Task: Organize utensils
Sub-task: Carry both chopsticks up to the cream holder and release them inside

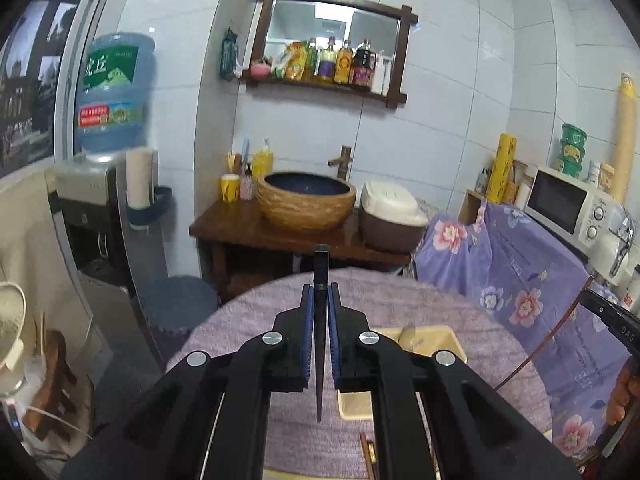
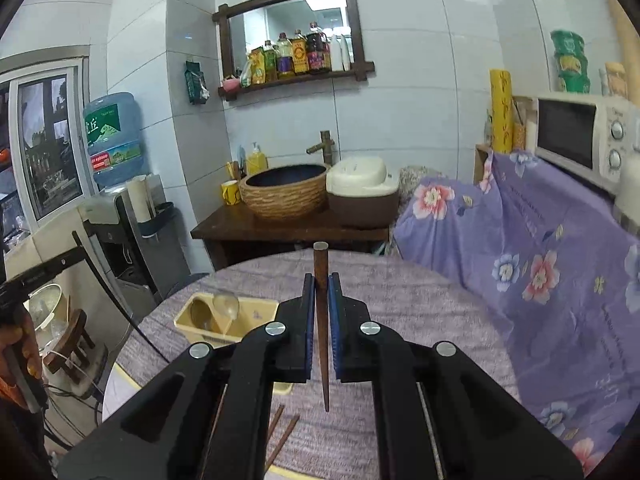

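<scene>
While both hand-held tools were tipped a little downward over the round table [image 1: 248, 320], each one carried a single chopstick. The left gripper [image 1: 320, 292] had its blue ribbed pads [image 1: 307, 328] pressed against a black chopstick [image 1: 321, 276], a slim tapered rod whose blunt end stuck out past the fingertips and whose sharp end pointed back toward the camera. The right gripper [image 2: 320, 280] pinched a brown wooden chopstick [image 2: 320, 264] the same way, blunt end forward, its grain reddish and matte. Both sets of fingers were black hard plastic with round silver bolts at the joints.

The table wore a lilac cloth of fuzzy, ribbed weave. On it lay a cream plastic tray [image 2: 256, 312], rectangular with raised walls and a divider, holding two spoons [image 2: 226, 304] with glossy bowls. In the right view, two more brown chopsticks [image 2: 286, 432] lay on the cloth close under the gripper, near the tray. At that view's left edge, a hand [image 2: 20, 344] gripped the left tool's black handle.
</scene>
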`<action>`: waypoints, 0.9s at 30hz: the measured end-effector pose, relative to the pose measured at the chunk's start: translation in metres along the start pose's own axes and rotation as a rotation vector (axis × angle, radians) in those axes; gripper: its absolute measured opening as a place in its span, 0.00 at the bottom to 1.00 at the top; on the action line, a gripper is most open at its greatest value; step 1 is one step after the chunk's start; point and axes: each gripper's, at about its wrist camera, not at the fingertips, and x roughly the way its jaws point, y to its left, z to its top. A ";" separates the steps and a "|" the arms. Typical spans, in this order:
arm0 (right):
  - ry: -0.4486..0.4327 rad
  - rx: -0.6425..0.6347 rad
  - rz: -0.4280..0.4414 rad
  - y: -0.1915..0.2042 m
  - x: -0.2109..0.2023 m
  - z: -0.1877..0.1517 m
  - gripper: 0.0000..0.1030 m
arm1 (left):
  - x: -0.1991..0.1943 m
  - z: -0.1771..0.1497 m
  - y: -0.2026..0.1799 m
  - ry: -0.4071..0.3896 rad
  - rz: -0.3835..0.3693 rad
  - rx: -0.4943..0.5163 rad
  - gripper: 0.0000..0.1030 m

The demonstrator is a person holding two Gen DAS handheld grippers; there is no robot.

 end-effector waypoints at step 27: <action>0.057 -0.015 0.097 0.076 0.088 -0.009 0.08 | 0.089 -0.037 -0.057 0.092 -0.077 0.004 0.08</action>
